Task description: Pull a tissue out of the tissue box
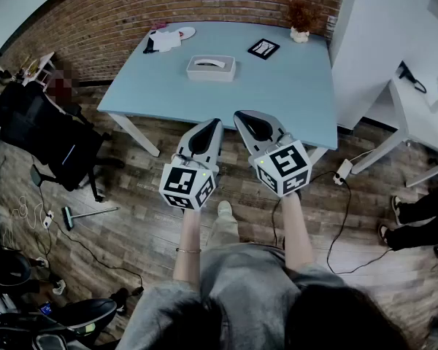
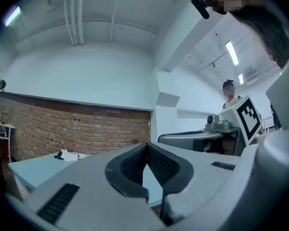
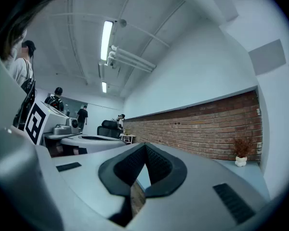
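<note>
A pale grey tissue box stands on the light blue table, near its middle, with a white tissue showing in its top slot. Both grippers hover level over the wooden floor, short of the table's near edge and well apart from the box. My left gripper is shut with nothing in it, its dark pads meeting at the tip. My right gripper sits beside it, also shut and empty. The box does not appear in either gripper view.
On the table's far side lie a black card, a small potted plant, and white cloth with a dish. A black office chair stands at left, a white desk at right. Cables and a power strip lie on the floor.
</note>
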The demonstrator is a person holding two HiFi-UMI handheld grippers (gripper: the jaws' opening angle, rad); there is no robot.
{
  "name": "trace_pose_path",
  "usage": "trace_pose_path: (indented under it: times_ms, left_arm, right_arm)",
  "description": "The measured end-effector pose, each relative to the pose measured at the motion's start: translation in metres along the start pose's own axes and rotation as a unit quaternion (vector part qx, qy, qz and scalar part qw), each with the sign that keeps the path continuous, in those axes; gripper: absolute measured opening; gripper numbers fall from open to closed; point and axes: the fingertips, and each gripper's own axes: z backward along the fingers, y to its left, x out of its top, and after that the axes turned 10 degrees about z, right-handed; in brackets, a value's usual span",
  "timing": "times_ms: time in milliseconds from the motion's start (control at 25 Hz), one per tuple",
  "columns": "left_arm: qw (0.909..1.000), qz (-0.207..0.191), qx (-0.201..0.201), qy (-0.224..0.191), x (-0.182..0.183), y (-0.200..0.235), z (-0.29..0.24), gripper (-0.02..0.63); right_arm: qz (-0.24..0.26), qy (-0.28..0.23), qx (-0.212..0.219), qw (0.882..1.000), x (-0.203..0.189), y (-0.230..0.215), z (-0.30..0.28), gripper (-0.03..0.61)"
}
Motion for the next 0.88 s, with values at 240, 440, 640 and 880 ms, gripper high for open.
trace_pose_path:
  times_ms: [240, 440, 640, 880]
  left_arm:
    - [1.0, -0.001, -0.001, 0.002, -0.003, -0.006, -0.009, 0.003]
    - [1.0, -0.005, 0.001, 0.008, -0.005, -0.011, -0.016, 0.003]
    - [0.9998, -0.007, 0.005, 0.015, -0.008, -0.013, -0.023, 0.003]
    - [0.9996, -0.004, 0.015, 0.022, -0.009, 0.007, -0.037, 0.003]
  right_arm:
    - [-0.004, 0.0, 0.001, 1.0, -0.006, -0.009, 0.004, -0.002]
    - [-0.004, 0.001, 0.0, 1.0, -0.008, -0.016, 0.009, -0.002]
    - [-0.019, -0.004, 0.0, 1.0, -0.012, -0.024, 0.011, -0.002]
    - [-0.036, -0.005, 0.004, 0.999, -0.021, -0.036, -0.008, -0.002]
